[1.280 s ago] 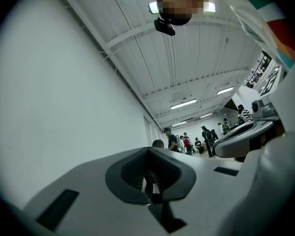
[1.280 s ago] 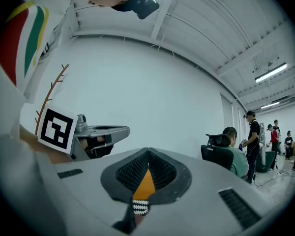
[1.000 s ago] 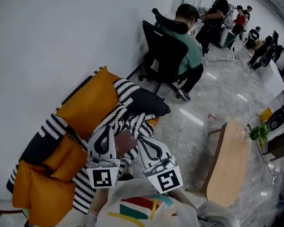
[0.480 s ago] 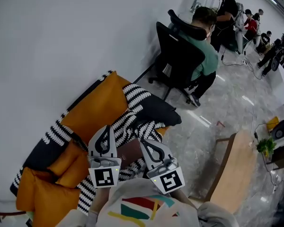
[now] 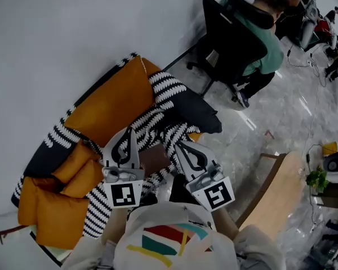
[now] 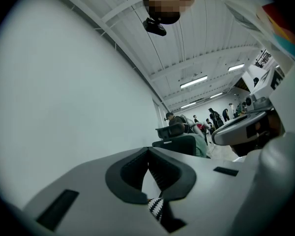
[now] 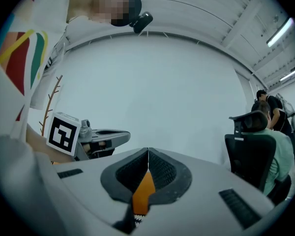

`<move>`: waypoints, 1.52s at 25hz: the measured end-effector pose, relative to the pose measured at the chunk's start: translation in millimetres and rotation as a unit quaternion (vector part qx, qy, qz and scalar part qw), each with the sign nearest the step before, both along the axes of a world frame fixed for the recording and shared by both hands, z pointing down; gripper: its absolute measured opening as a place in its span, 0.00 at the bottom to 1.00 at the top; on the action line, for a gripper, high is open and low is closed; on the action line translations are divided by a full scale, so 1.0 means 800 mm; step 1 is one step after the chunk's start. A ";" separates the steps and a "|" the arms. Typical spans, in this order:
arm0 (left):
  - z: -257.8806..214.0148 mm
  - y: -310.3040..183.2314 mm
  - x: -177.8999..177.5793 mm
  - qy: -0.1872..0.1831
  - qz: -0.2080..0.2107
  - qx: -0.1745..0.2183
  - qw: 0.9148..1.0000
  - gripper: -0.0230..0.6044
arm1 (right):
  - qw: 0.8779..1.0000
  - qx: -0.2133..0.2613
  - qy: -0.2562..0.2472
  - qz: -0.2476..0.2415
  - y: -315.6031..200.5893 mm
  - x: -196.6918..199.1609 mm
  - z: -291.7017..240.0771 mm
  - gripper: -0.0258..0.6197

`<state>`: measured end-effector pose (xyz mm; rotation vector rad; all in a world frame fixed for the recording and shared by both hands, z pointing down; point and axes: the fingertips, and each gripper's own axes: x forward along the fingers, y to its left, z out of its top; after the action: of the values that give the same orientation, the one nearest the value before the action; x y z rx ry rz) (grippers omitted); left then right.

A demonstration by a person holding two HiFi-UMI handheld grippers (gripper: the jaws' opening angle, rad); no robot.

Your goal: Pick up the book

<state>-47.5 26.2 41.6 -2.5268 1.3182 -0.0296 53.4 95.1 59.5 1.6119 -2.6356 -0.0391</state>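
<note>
Orange upholstery covers the sofa (image 5: 110,108), which is set against a pale wall; a black-and-white striped blanket (image 5: 163,89) is draped over its seat and back, and a dark cushion (image 5: 194,114) is laid at its far end. The book (image 5: 155,159) – a flat, brownish thing – is seen on the sofa seat among the folds of the blanket, held by nothing. 2 grippers are held level just above the sofa's front edge, the book lying between them. The left gripper (image 5: 129,130) is pressed together with nothing pinched, and a strip of blanket is glimpsed under its jaws in the left gripper view. The right gripper (image 5: 178,144) is likewise closed on nothing – only orange sofa fabric is shown behind its jaws. Beyond the sofa's far end, a person is seated in a black office chair (image 5: 228,35).
</note>
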 end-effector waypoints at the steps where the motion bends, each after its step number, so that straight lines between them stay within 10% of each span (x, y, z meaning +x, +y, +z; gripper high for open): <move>1: 0.013 -0.010 0.004 -0.003 -0.004 -0.011 1.000 0.04 | 1.000 0.001 -0.005 -0.002 -0.012 0.009 0.007 0.06; 7: 0.084 -0.029 0.015 -0.030 -0.018 -0.075 0.997 0.04 | 0.995 -0.074 -0.058 -0.039 -0.045 0.043 0.081 0.06; 11: 0.162 -0.068 0.011 -0.029 -0.031 -0.090 0.995 0.04 | 0.983 -0.125 -0.115 -0.062 -0.091 0.049 0.186 0.41; 15: 0.266 -0.086 0.000 -0.039 -0.043 -0.118 0.991 0.04 | 0.966 -0.203 -0.122 -0.108 -0.112 0.025 0.328 0.43; 33: 0.492 -0.062 0.014 -0.084 -0.023 -0.188 0.978 0.04 | 0.796 -0.529 -0.142 -0.257 -0.031 -0.042 0.774 0.55; 38: 0.517 -0.064 0.013 -0.090 -0.023 -0.200 0.975 0.04 | 0.788 -0.532 -0.155 -0.267 -0.041 -0.054 0.787 0.55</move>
<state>-36.7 -25.1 455.2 -2.7305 1.4107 -0.5744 10.5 62.6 689.2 0.4888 -2.3472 1.4775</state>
